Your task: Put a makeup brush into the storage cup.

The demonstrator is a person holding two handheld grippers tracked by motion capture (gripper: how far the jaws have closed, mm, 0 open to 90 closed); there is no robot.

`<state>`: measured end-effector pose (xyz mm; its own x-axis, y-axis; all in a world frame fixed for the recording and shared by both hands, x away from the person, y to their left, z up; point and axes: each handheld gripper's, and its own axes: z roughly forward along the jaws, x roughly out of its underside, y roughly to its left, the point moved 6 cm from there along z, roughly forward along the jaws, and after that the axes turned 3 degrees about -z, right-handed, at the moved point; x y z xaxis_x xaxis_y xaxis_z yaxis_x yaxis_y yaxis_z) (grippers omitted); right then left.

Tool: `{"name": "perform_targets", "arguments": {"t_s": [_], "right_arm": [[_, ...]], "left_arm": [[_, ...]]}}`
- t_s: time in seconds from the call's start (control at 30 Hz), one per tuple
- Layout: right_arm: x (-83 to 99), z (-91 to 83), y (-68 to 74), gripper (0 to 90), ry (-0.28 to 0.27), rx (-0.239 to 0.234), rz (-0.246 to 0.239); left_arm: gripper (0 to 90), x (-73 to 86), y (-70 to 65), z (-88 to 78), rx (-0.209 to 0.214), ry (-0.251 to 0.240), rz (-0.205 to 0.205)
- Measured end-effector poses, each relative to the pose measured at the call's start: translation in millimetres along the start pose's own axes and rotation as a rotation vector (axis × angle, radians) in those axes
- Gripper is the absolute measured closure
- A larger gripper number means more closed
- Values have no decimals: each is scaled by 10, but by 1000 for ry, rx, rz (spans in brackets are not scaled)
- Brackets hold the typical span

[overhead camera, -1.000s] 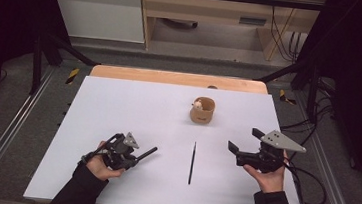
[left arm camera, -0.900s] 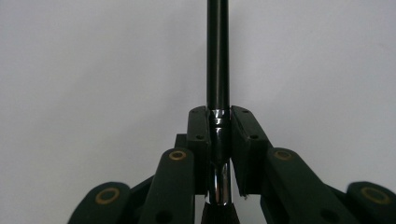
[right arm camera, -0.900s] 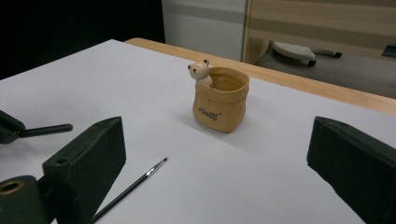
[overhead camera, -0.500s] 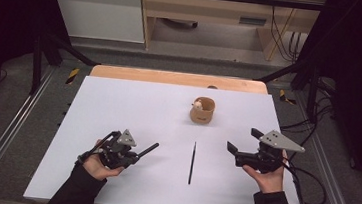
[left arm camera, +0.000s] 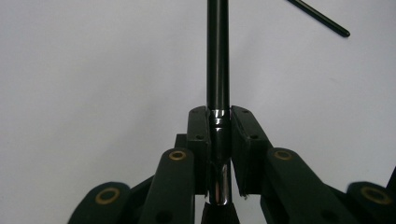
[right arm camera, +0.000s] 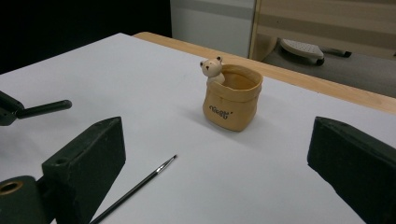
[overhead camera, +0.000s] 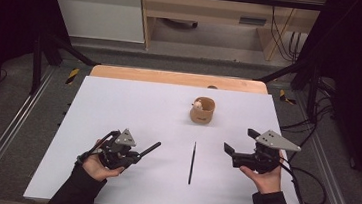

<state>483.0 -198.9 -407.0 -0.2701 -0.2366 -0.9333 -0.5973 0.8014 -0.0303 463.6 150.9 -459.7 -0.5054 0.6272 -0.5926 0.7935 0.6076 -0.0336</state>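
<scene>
The left gripper [overhead camera: 140,149] is clamped on a black pen [left arm camera: 217,56], its shaft running straight out between the pads and pointing toward the middle of the white table [overhead camera: 118,106]. The right gripper [overhead camera: 237,147] is held low over the table's right side with its jaws wide apart and nothing between them. Between the two hands a thin brush [overhead camera: 192,162] lies flat on the table, its fine tip toward the far side, well apart from both grippers. Beyond it stands a small tan pot [overhead camera: 202,111] with a little bear figure [right arm camera: 212,67] at its rim, upright and open at the top. The step in hand looks like carrying the pen to the pot. To do it well, the grip should stay firm near the pen's metal band so the shaft does not swing, the pen should be tipped toward upright before it nears the rim, and it should come down clear of the bear. The right gripper could steady the light pot so it does not tip.
</scene>
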Motion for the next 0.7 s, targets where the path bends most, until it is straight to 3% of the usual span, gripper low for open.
{"name": "perform_targets", "arguments": {"t_s": [0.7], "right_arm": [[-43,70,185,49,12,-48,-33]], "left_arm": [[782,-114,-175,-25,49,-43,49]]}}
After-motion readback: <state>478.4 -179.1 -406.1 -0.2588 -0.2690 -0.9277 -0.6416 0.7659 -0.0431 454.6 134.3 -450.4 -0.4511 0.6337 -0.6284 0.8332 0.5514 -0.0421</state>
